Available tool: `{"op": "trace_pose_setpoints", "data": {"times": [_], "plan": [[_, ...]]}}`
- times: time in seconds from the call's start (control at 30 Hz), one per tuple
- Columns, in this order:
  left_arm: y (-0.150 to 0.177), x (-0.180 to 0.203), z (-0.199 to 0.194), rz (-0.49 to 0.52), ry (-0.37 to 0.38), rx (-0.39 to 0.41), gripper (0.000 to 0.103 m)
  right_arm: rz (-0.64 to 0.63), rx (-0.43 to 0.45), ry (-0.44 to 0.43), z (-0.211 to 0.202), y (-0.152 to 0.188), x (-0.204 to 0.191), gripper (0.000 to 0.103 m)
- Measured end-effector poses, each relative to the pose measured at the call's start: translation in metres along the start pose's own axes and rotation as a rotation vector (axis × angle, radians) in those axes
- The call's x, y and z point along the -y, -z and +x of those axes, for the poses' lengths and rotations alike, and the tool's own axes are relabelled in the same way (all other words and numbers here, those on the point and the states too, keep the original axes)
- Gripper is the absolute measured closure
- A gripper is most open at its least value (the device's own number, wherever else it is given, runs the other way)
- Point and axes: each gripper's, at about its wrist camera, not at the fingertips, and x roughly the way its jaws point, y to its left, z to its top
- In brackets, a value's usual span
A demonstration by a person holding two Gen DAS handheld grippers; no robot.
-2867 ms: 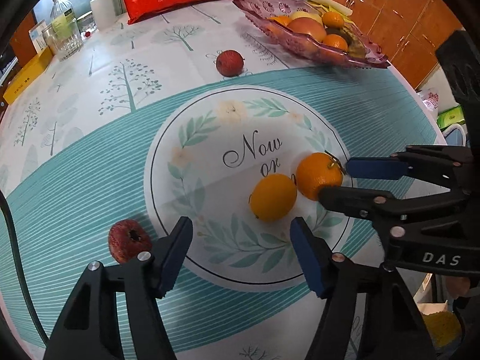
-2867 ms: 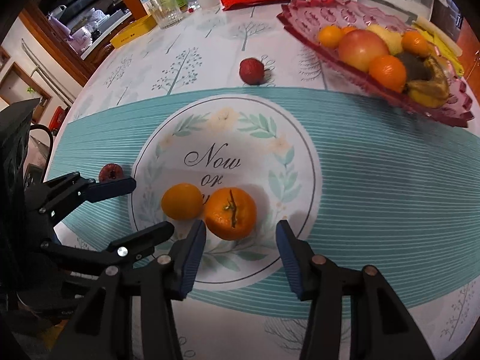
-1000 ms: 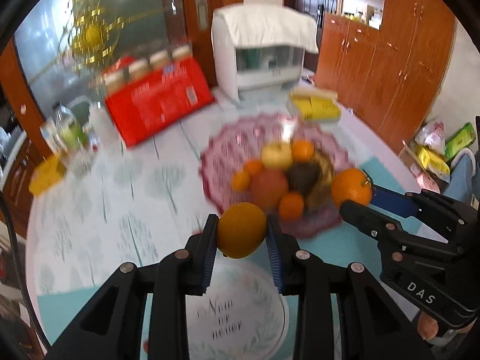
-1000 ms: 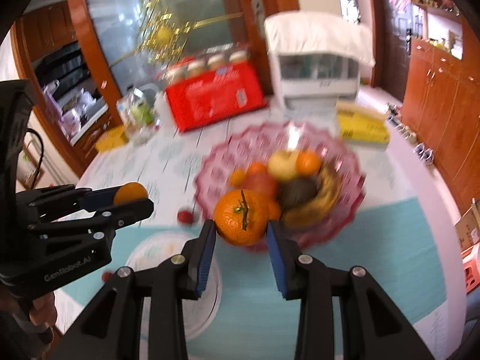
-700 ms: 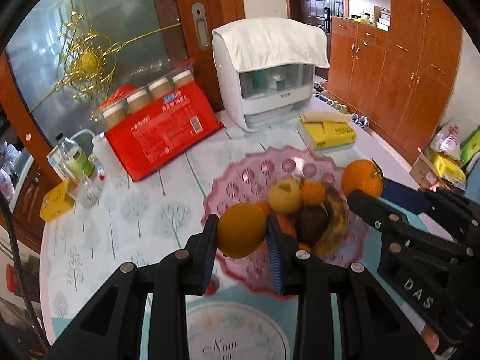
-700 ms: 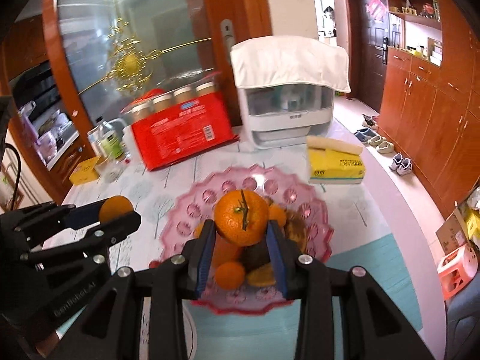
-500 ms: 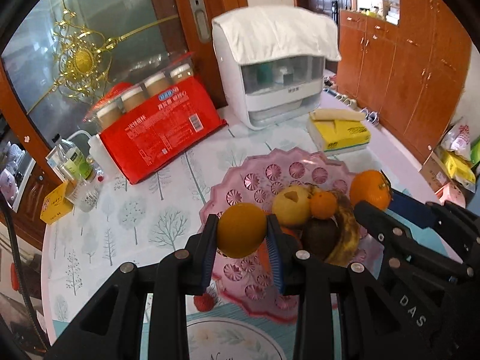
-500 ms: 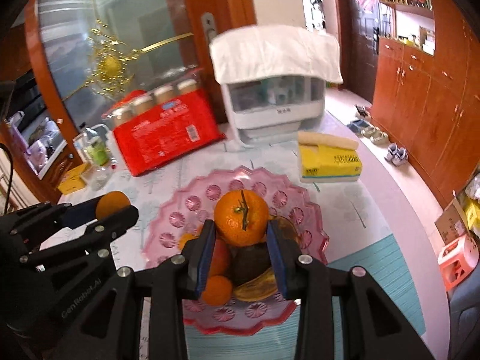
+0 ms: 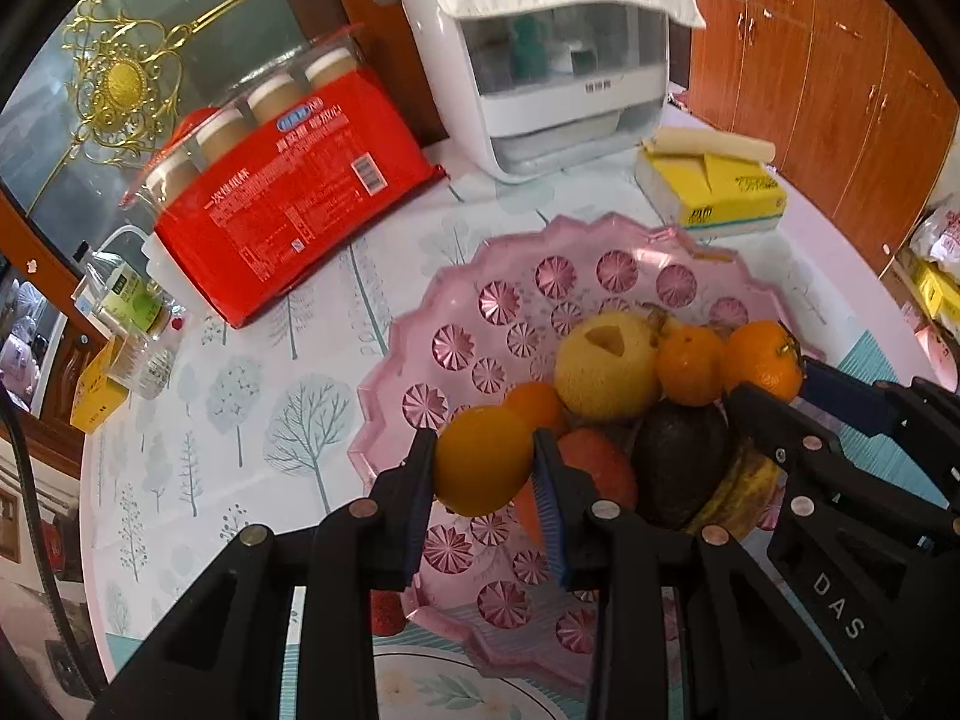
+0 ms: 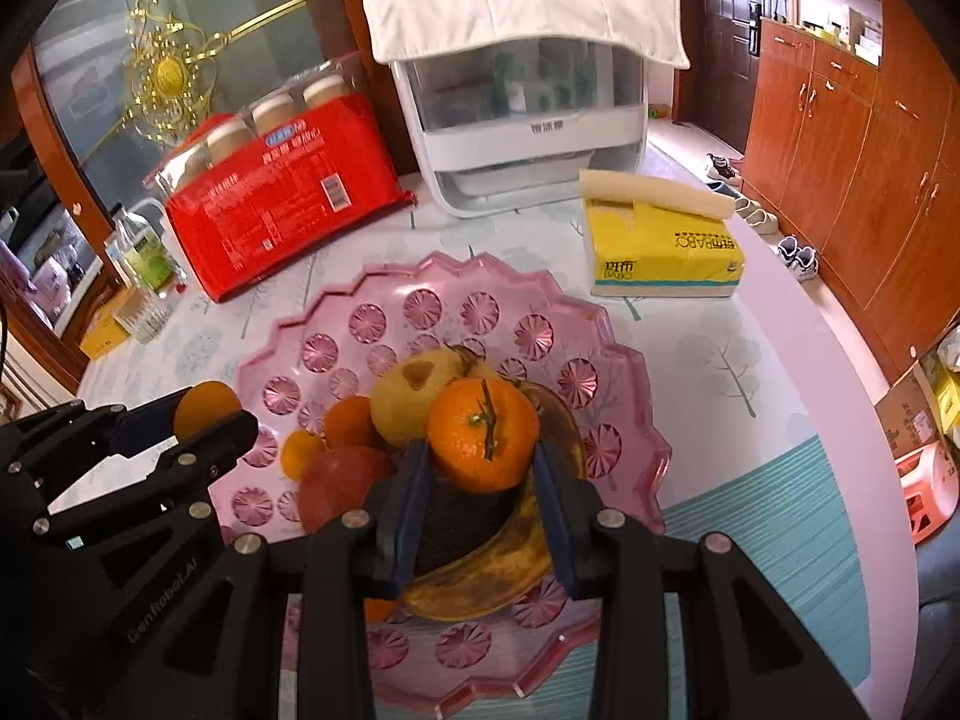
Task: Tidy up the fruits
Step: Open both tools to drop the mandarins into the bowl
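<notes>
My left gripper [image 9: 485, 477] is shut on a smooth yellow-orange orange [image 9: 480, 461] and holds it above the near left part of the pink glass fruit dish [image 9: 498, 306]. My right gripper [image 10: 483, 471] is shut on a stemmed tangerine [image 10: 483, 433] above the pile in the dish [image 10: 420, 312]. The pile holds a yellow pear [image 9: 603, 363], small tangerines [image 9: 690, 365], a red apple [image 10: 339, 483], a dark avocado [image 9: 678, 468] and a browned banana [image 10: 498, 570]. Each gripper shows in the other's view, the right one [image 9: 774, 387] and the left one [image 10: 207, 414].
A red snack pack [image 9: 288, 204], a white covered appliance [image 9: 558, 60], a yellow tissue pack [image 10: 660, 252], bottles [image 9: 129, 312] and a glass stand on the table behind the dish. A small red fruit [image 9: 387, 612] lies by the dish's near left rim.
Both grippers closed on the two oranges on the round mat, lifted them, and carried them forward. They now hang lower and closer over the dish.
</notes>
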Motion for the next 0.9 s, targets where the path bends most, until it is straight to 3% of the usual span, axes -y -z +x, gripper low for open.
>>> {"op": "trace_pose_setpoints", "data": {"times": [0.2, 0.33, 0.57, 0.9], "plan": [[0.003, 0.005, 0.014, 0.017, -0.031, -0.032, 0.066, -0.028, -0.005, 0.049, 0.009, 0.001, 0.001, 0.061], [0.005, 0.007, 0.015, 0.032, -0.05, -0.027, 0.046, -0.024, -0.015, 0.034, 0.012, 0.002, 0.005, 0.055], [0.006, 0.004, 0.007, 0.047, -0.088, -0.002, 0.028, -0.028, -0.01, 0.036, 0.009, 0.007, 0.003, 0.054], [0.011, -0.021, -0.011, -0.034, -0.076, 0.009, 0.022, -0.028, 0.017, 0.03, -0.008, 0.011, -0.002, 0.054]]}}
